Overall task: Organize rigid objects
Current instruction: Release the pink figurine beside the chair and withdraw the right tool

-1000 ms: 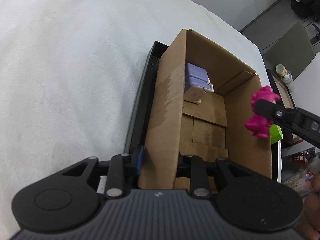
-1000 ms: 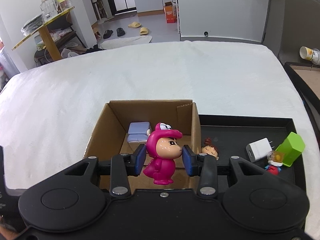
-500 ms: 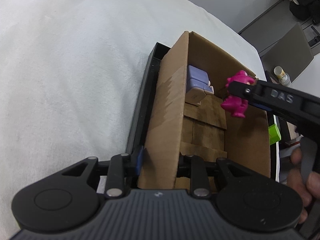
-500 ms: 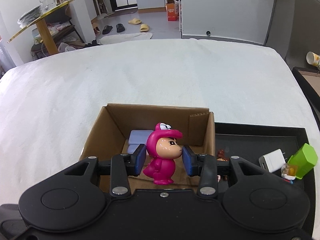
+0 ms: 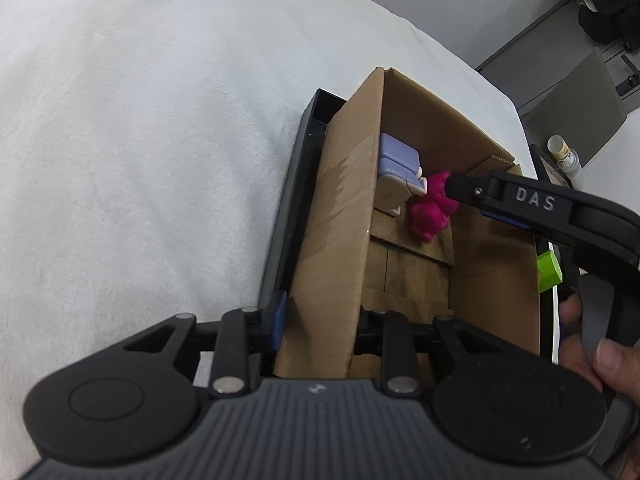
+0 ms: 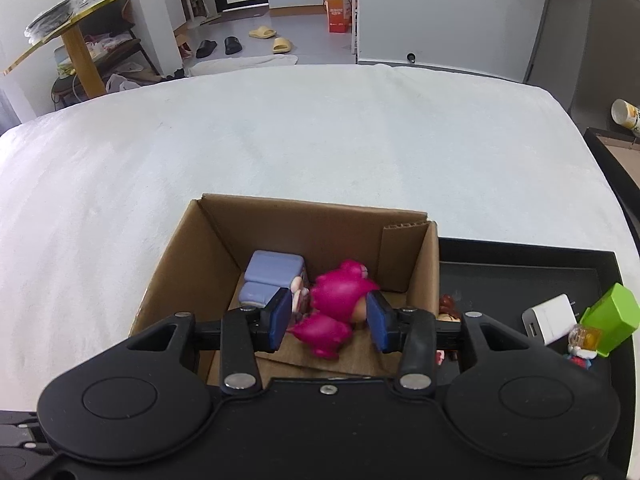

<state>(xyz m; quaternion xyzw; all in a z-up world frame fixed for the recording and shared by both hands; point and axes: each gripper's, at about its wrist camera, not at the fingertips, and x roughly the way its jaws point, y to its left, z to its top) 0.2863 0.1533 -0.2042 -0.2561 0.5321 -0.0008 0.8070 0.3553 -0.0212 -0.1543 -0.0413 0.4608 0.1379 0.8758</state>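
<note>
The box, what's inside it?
Inside the box are a purple block toy and a pink figure, blurred between the right gripper's spread fingers. The gripper hides the near part of the floor.

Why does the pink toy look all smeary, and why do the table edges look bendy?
In the right wrist view the pink toy is blurred, a smear between the pads of the right claw, while the cardboard box stays sharp. In the left wrist view it looks soft too. Both fisheye views curve the white table edges.
</note>
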